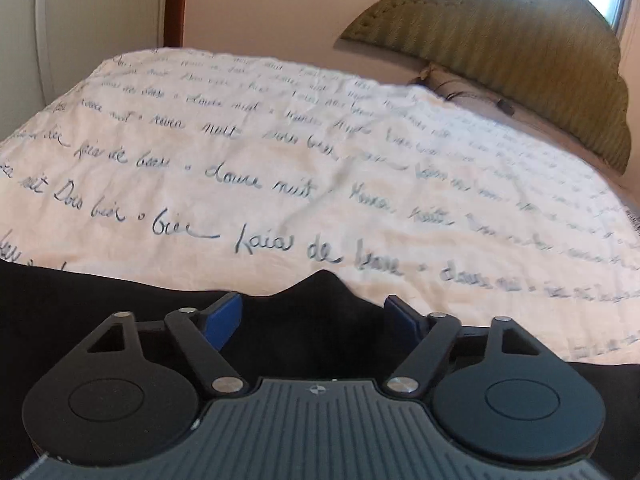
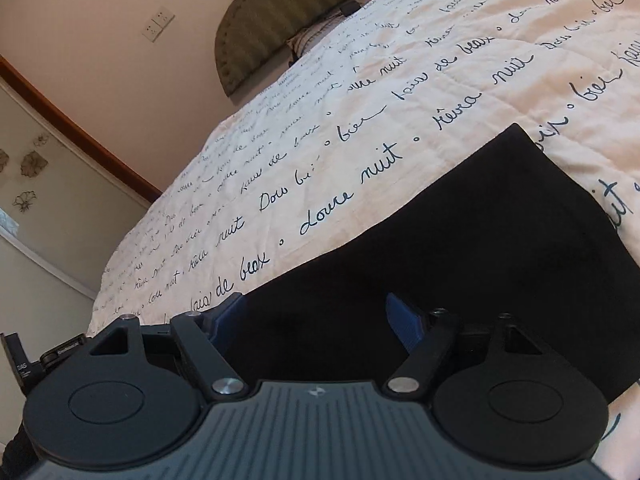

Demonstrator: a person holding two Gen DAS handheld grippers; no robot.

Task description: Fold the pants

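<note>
Pants: black pants (image 1: 312,320) lie on the bed, along its near edge, in front of both your grippers; in the right wrist view the cloth (image 2: 460,248) runs to a squared corner further onto the bed.
Your left gripper (image 1: 314,314): fingers spread wide, blue pads (image 1: 224,320) either side of a raised hump of the black cloth; you are pinching nothing.
Your right gripper (image 2: 320,318): fingers also spread, blue pads (image 2: 404,322) apart over the black cloth; whether they touch it cannot be told.
Bed cover: cream quilt (image 1: 280,152) printed with dark handwriting, wrinkled, beneath the pants.
Headboard: green padded headboard (image 1: 500,52) at the far end, against the wall.
Wall: switch plate (image 2: 158,24) beside the headboard.
</note>
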